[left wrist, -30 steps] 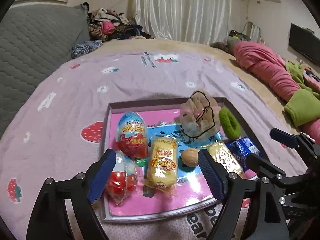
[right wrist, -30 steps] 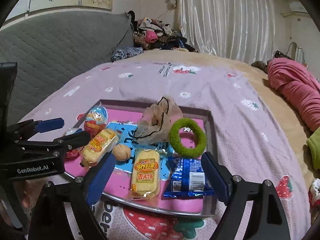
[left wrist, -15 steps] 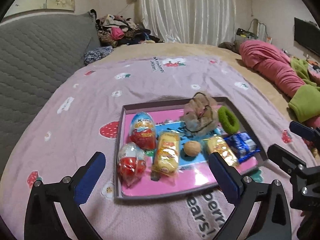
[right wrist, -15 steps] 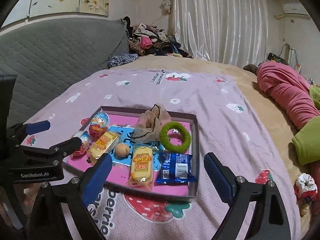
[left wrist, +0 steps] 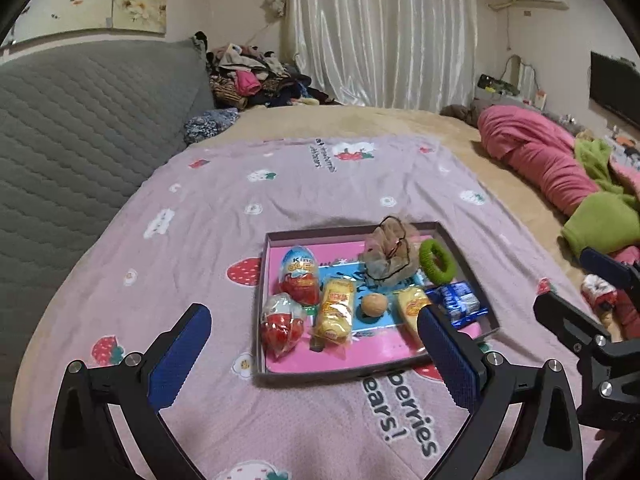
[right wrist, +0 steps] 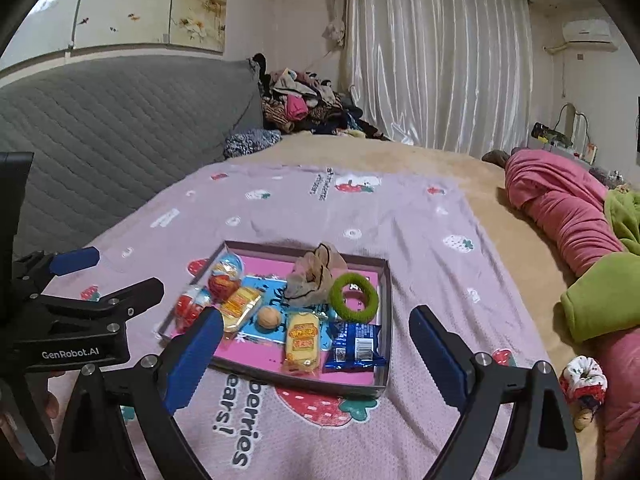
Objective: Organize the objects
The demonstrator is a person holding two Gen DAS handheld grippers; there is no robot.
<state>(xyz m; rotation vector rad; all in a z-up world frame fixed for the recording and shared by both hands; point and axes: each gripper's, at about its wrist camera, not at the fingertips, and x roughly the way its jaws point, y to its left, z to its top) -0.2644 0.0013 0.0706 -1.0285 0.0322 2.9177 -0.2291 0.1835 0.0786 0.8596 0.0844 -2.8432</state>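
Tray (left wrist: 262, 308) long axis left-right; both tools (left wrist: 312, 340) (right wrist: 316, 344) spread, empty.

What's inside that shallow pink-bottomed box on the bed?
The shallow pink-bottomed box holds two foil chocolate eggs, two yellow cake packets, a walnut, a beige scrunchie, a green hair ring and a blue snack packet. Anything beneath them is hidden.

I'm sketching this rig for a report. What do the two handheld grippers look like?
Both match: the left gripper and right gripper have matte black angular frames with silver screws, and jaws faced with textured blue pads. White "GenRobot.AI" lettering marks the left one's body in the right wrist view. No cables or sleeves show.
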